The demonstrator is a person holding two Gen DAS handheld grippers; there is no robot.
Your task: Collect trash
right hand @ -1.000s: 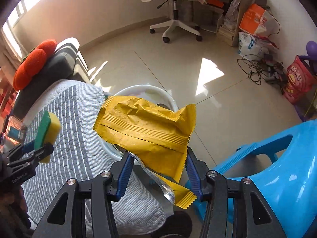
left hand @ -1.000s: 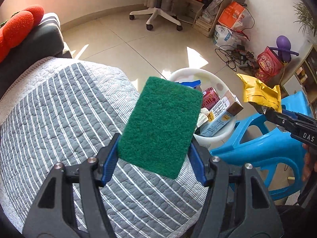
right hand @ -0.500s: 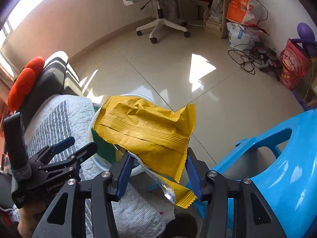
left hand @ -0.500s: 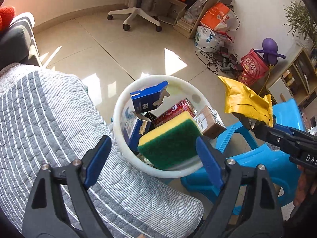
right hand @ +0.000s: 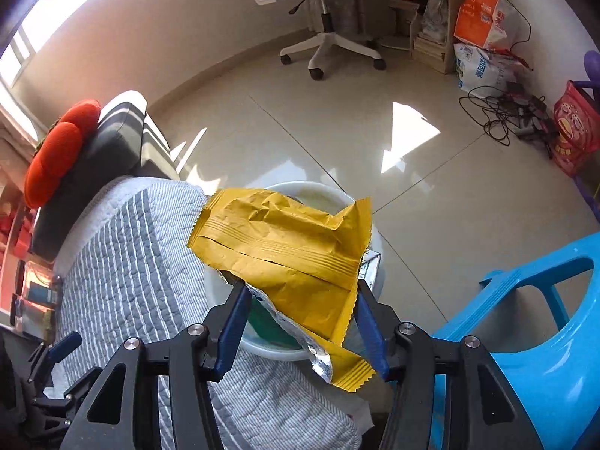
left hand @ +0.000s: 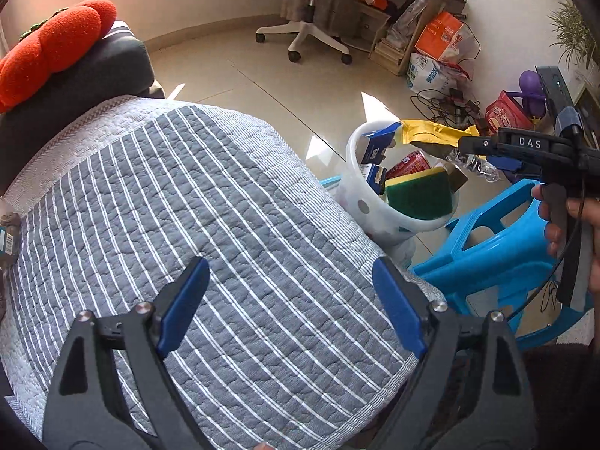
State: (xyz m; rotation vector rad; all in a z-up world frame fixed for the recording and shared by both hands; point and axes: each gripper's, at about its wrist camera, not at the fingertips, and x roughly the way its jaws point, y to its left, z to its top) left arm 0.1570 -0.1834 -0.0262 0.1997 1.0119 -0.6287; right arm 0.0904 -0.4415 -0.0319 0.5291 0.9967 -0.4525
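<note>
A white trash bin (left hand: pixel 375 210) stands on the floor beside the bed and holds boxes, a red packet and a green and yellow sponge (left hand: pixel 420 195). My left gripper (left hand: pixel 288 307) is open and empty over the striped quilt (left hand: pixel 195 210). My right gripper (right hand: pixel 300 315) is shut on a crumpled yellow wrapper (right hand: pixel 285 247) and holds it right above the bin (right hand: pixel 333 195). In the left wrist view the wrapper (left hand: pixel 431 135) hangs over the bin's far rim.
A blue plastic stool (left hand: pixel 498 247) stands right of the bin, also in the right wrist view (right hand: pixel 532 322). A red cushion (left hand: pixel 56 45) lies on a dark sofa arm. An office chair (left hand: pixel 311 11), bags and cables (right hand: pixel 502 112) are across the tiled floor.
My left gripper opened and dropped the sponge into the bin, then drew back over the quilt. My right gripper moved the yellow wrapper over the bin.
</note>
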